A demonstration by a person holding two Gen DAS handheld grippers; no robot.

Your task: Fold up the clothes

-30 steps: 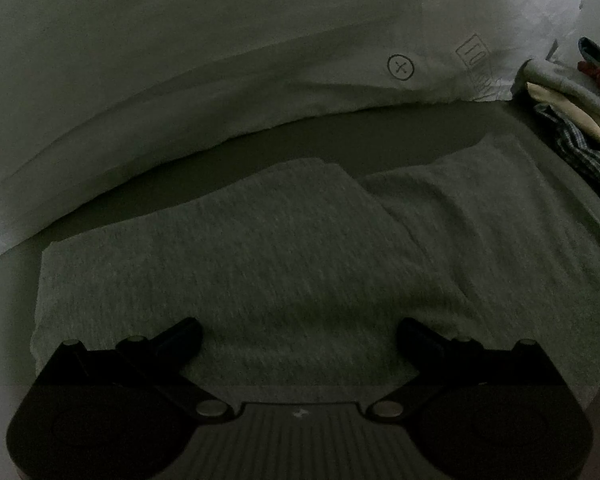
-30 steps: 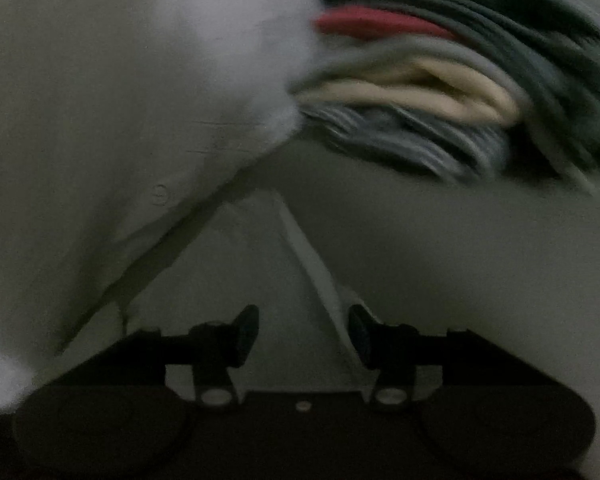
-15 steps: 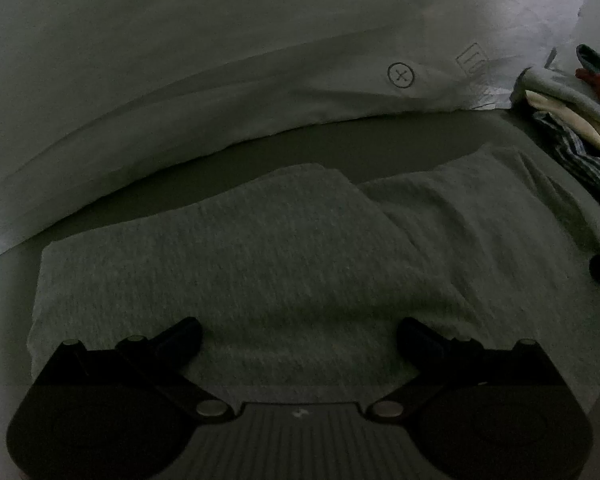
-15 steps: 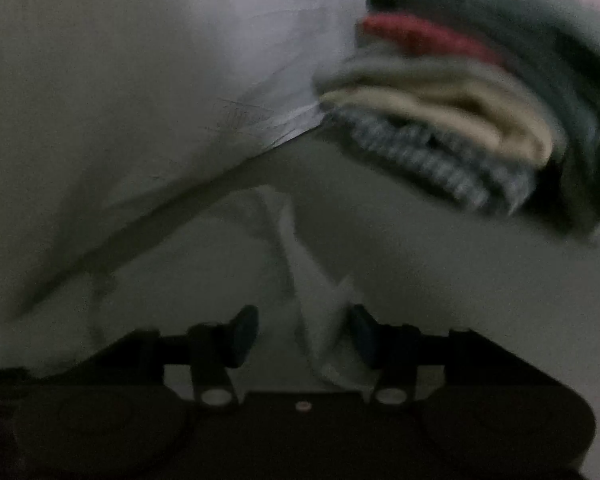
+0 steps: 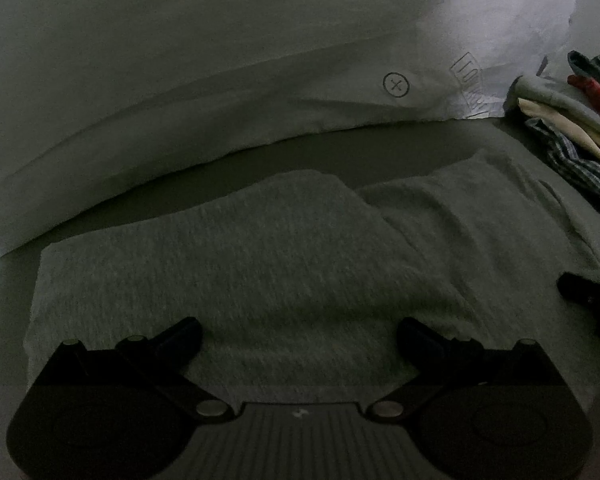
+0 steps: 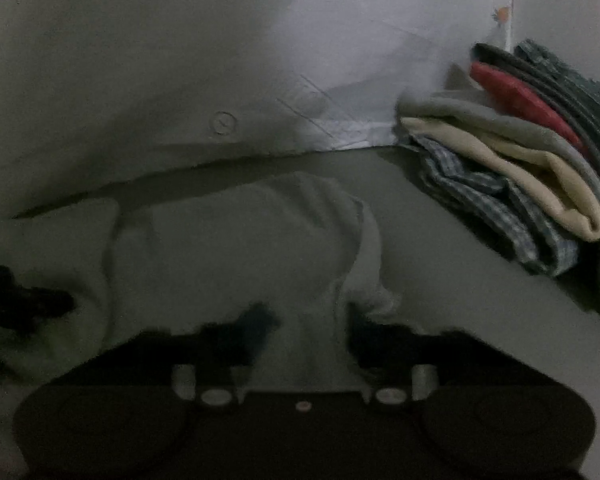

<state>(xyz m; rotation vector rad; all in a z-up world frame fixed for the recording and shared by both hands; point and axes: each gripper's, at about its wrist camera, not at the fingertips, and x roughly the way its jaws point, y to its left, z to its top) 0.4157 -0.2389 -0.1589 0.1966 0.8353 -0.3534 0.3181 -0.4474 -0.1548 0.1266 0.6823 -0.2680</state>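
A grey garment [image 5: 280,248] lies partly folded on a flat grey-green surface [image 5: 340,152], one flap laid over its middle. My left gripper [image 5: 298,328] hangs open over the garment's near edge, fingers wide apart and nothing between them. My right gripper [image 6: 306,316] is at the garment's right end [image 6: 240,240]. Its jaws are closing with a bunched edge of the cloth between them, and a gap still shows between the pads. One of its dark fingers [image 5: 580,288] pokes in at the right of the left wrist view. The light is dim and the right wrist view is blurred.
A stack of folded clothes [image 6: 520,168], checked, cream, grey, red and dark, sits at the far right [image 5: 572,140]. A white creased sheet [image 5: 220,80] with printed marks rises behind the garment [image 6: 140,80]. A dark shape [image 6: 20,304] at the left is probably my left gripper.
The right gripper rolled level and slid in over the garment's right end, coming into the left wrist view at the right edge. Its fingers stand slightly closer. The left gripper kept still.
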